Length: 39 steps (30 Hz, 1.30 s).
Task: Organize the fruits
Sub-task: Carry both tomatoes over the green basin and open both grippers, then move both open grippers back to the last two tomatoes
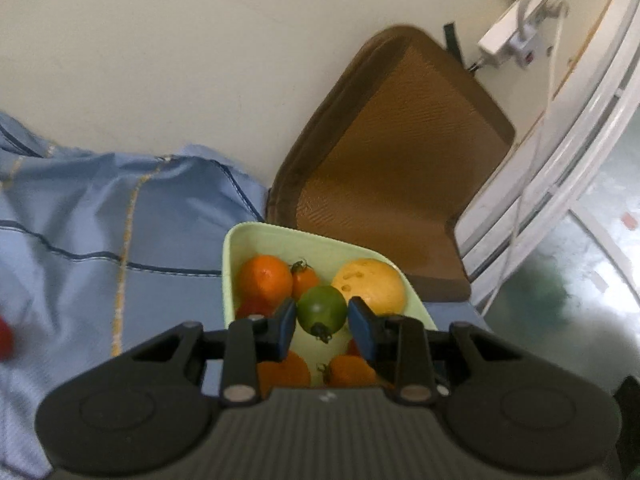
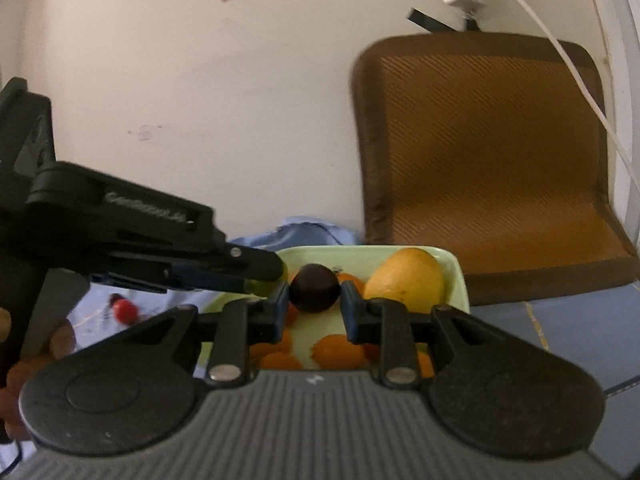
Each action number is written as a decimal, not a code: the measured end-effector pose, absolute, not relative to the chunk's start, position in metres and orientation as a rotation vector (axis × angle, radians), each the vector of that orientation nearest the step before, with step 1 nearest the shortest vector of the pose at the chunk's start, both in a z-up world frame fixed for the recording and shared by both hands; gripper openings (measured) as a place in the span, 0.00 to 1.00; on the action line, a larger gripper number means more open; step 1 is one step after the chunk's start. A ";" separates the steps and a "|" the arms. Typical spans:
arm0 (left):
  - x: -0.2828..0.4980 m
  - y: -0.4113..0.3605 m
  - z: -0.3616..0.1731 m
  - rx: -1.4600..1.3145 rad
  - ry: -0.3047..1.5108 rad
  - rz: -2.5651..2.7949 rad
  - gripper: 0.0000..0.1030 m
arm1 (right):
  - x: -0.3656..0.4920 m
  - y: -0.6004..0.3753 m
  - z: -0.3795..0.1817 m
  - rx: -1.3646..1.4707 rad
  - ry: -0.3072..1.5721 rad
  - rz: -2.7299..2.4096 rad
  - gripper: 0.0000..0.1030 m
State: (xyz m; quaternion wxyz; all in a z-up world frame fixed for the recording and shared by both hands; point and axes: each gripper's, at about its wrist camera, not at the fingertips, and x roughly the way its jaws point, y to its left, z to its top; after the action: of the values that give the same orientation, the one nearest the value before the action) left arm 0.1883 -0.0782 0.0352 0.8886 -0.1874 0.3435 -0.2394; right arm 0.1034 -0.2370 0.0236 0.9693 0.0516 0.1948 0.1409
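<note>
A pale green tray [image 1: 240,240] [image 2: 456,276] holds an orange [image 1: 265,282], small orange tomatoes [image 1: 305,280] and a big yellow fruit [image 1: 370,286] [image 2: 404,280]. Just above the tray, my left gripper [image 1: 322,320] is shut on a green tomato [image 1: 322,308], stem towards the camera. In the right wrist view that left gripper [image 2: 264,276] reaches in from the left. My right gripper [image 2: 315,300] holds a dark round fruit [image 2: 315,288] at its fingertips over the tray, with both pads touching it.
The tray rests on a blue cloth [image 1: 80,220] where a small red fruit [image 2: 125,309] lies loose on the left. A brown seat cushion [image 1: 400,160] [image 2: 492,160] leans on the wall behind. A white power strip [image 1: 504,36] and cable hang at the right.
</note>
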 end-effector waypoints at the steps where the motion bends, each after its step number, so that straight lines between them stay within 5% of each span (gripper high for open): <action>1: 0.191 -0.081 0.033 -0.382 0.719 -0.499 0.30 | 0.105 -0.239 0.022 0.100 0.390 0.276 0.37; 4: 0.196 -0.090 0.027 -0.360 0.715 -0.489 0.40 | 0.104 -0.246 0.023 0.097 0.357 0.257 0.39; 11: 0.185 -0.078 0.042 -0.386 0.667 -0.492 0.40 | 0.101 -0.285 0.026 0.243 0.310 0.168 0.39; 23: 0.073 0.102 0.036 -0.277 0.556 -0.061 0.45 | 0.092 -0.304 0.025 0.403 0.298 0.164 0.40; 28: 0.060 0.156 0.004 -0.326 0.619 0.051 0.45 | 0.064 -0.245 0.044 0.269 0.293 0.372 0.40; 39: 0.151 0.157 0.004 -0.624 0.675 -0.211 0.49 | 0.101 -0.077 0.024 -0.049 0.588 0.652 0.43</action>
State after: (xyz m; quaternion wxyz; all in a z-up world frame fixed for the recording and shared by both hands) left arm 0.1506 0.1573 0.0042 0.8909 -0.3005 0.3251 -0.1019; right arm 0.1014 -0.0774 0.0242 0.9050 -0.0240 0.2844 0.3155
